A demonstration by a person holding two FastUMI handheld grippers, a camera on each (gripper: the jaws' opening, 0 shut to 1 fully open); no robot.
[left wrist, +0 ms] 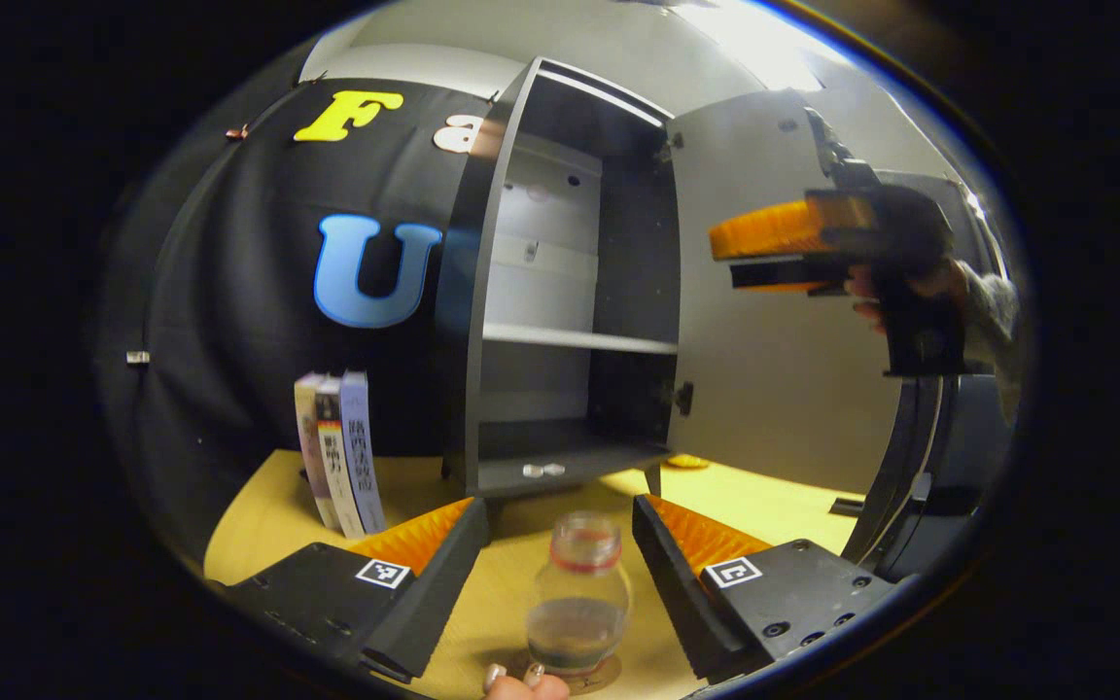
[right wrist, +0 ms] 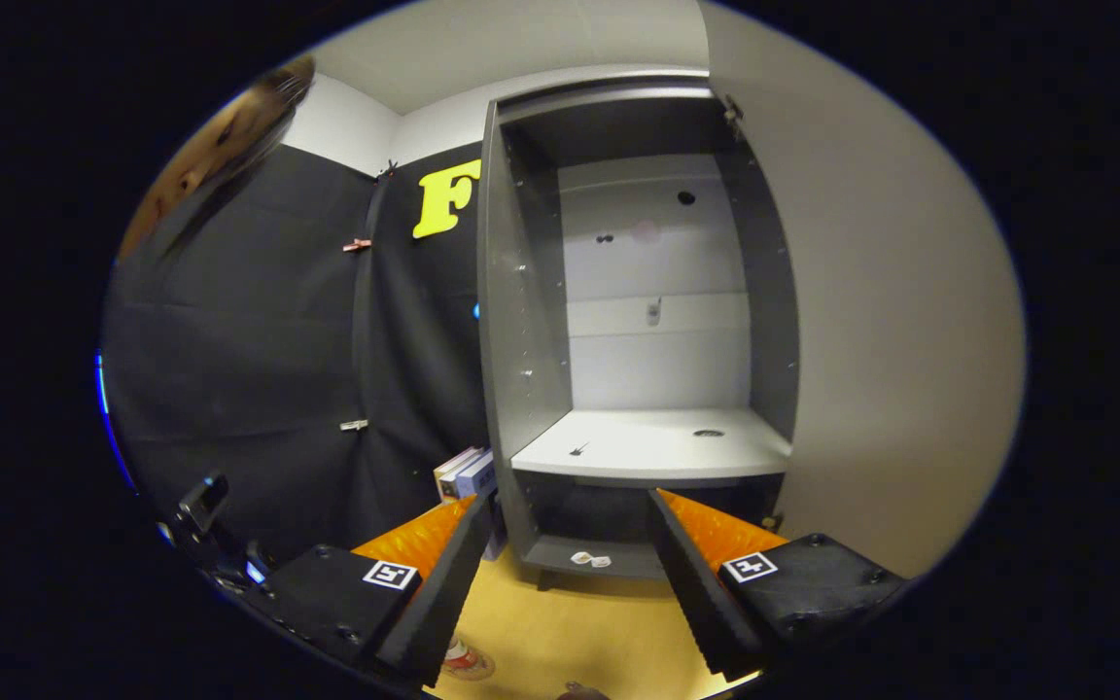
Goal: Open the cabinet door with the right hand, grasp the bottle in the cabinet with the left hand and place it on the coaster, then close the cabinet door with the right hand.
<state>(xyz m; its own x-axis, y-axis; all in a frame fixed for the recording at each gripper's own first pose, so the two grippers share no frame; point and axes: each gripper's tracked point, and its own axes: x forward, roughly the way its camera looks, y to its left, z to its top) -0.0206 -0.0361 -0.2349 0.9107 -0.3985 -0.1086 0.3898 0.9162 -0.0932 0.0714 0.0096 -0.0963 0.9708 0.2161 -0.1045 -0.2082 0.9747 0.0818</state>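
A clear bottle (left wrist: 579, 593) with a little dark liquid stands upright on a round coaster (left wrist: 591, 674) on the yellow table. My left gripper (left wrist: 560, 510) is open, one finger on each side of the bottle with gaps to it. The dark cabinet (left wrist: 478, 292) behind stands with its door (left wrist: 774, 369) swung wide to the right. Held by a hand, my right gripper (left wrist: 727, 258) hovers in front of that door. In the right gripper view, my right gripper (right wrist: 570, 498) is open and faces the cabinet (right wrist: 521, 321), with the door (right wrist: 910, 340) close on its right. The bottle (right wrist: 463, 659) peeks out low down.
Three books (left wrist: 341, 467) stand upright left of the cabinet. Small white bits (left wrist: 542, 471) lie on the cabinet floor. A shelf (right wrist: 657, 447) crosses the cabinet's middle. A fingertip (left wrist: 521, 685) sits next to the coaster. A person's head (right wrist: 220, 126) is at upper left.
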